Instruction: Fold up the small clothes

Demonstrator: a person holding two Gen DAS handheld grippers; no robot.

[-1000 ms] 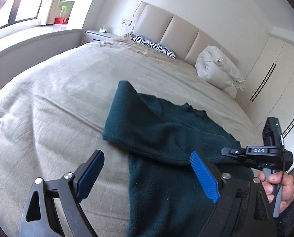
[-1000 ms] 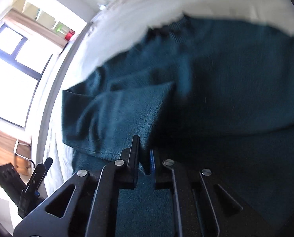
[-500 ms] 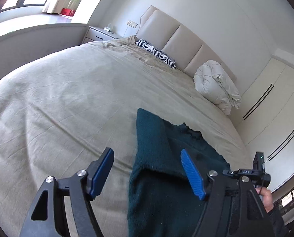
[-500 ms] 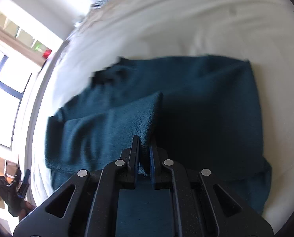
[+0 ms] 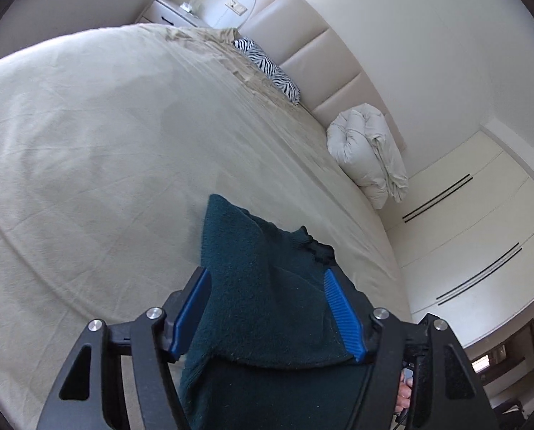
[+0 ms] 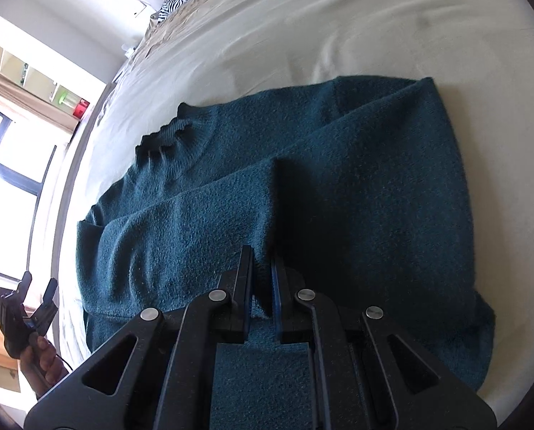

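Observation:
A dark teal sweater (image 6: pixel 356 186) lies on the beige bed (image 6: pixel 302 25), its left side folded over the body. My right gripper (image 6: pixel 261 268) is shut on the edge of that folded sleeve and holds it over the sweater's middle. In the left wrist view the sweater (image 5: pixel 259 286) lies between the blue fingers (image 5: pixel 342 313) of my left gripper (image 5: pixel 267 308), which is open and close above the folded part. The left gripper also shows at the left edge of the right wrist view (image 6: pixel 34 294).
A zebra-print pillow (image 5: pixel 267 68) and a rolled white duvet (image 5: pixel 370 154) lie by the padded headboard (image 5: pixel 317 46). A nightstand (image 5: pixel 170 14) stands at the far corner. White wardrobe doors (image 5: pixel 481 233) are on the right. Windows (image 6: pixel 5 150) are beyond the bed.
My right gripper has carried the sleeve fold further across the sweater. My left gripper has come down closer over the folded part and its fingers now straddle it.

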